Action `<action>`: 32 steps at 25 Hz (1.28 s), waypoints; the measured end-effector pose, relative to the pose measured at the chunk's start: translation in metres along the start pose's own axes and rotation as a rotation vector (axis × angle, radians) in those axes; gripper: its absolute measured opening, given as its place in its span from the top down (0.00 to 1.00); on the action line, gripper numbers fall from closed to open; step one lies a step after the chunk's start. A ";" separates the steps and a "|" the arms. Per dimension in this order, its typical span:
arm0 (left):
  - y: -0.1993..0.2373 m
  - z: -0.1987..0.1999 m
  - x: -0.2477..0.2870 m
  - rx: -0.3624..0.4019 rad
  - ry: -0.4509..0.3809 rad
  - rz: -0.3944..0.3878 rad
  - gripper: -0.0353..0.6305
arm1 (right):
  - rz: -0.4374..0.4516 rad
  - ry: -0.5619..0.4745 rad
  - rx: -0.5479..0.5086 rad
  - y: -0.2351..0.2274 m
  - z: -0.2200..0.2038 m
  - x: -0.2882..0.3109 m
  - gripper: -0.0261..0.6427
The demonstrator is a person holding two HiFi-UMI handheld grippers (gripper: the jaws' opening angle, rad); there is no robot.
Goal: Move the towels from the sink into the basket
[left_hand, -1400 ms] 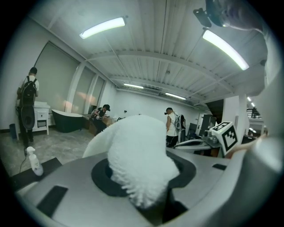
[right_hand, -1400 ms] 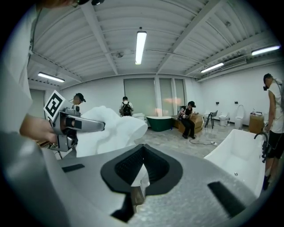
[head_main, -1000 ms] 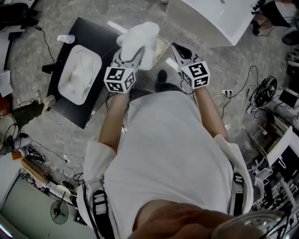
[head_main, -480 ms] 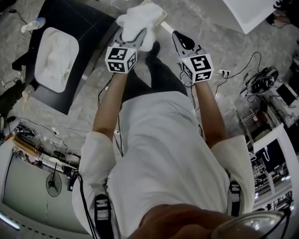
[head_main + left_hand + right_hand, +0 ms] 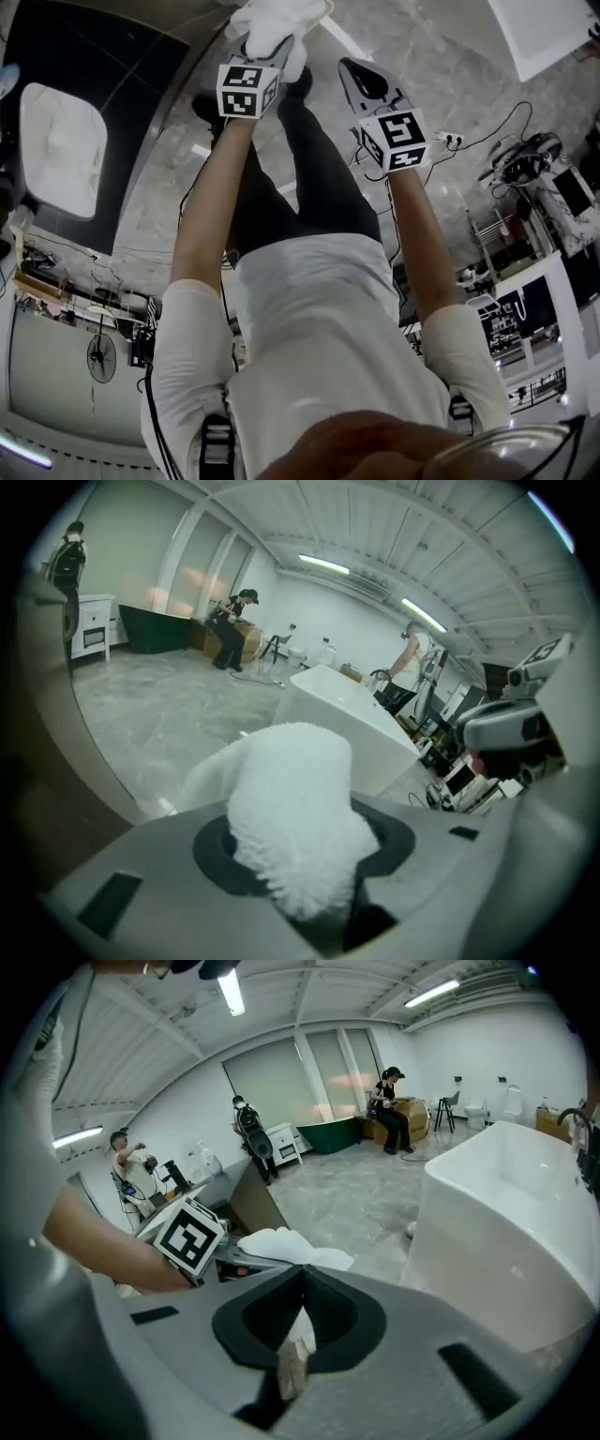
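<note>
Towel [image 5: 292, 808] out of the sink and in transit, basket not yet reached.
My left tool [image 5: 300, 878] is clamped on a bunched white towel, held over the grey floor and apart from the sink [image 5: 101, 141]. My right tool [image 5: 295, 1335] has its jaws together just beside it, carrying nothing I can name beyond a pale scrap at the seam. Farther left, on the black table [image 5: 141, 66], the sink seems to hold a second towel [image 5: 56, 155]. I judge one transfer half done, at least one more waiting; no view shows me the basket clearly.
</note>
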State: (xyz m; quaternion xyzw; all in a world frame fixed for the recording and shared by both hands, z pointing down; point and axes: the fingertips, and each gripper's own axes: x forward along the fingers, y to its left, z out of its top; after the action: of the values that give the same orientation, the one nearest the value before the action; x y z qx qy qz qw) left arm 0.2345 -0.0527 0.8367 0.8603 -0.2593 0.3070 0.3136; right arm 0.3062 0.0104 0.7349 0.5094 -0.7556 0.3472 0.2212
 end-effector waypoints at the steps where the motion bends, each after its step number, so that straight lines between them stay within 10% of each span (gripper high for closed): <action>1: 0.007 -0.011 0.015 0.004 0.017 -0.004 0.67 | -0.001 0.008 0.002 -0.007 -0.007 0.011 0.97; 17: 0.102 -0.174 0.131 0.028 0.268 0.098 0.40 | 0.046 0.152 0.007 -0.027 -0.120 0.135 0.97; 32: 0.040 -0.085 0.001 -0.002 0.191 -0.004 0.42 | 0.062 0.086 0.028 0.037 -0.020 0.085 0.97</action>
State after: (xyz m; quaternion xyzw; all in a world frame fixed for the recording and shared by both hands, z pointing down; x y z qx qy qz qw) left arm 0.1785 -0.0205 0.9047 0.8273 -0.2266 0.3867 0.3385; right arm 0.2392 -0.0183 0.7955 0.4734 -0.7559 0.3862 0.2355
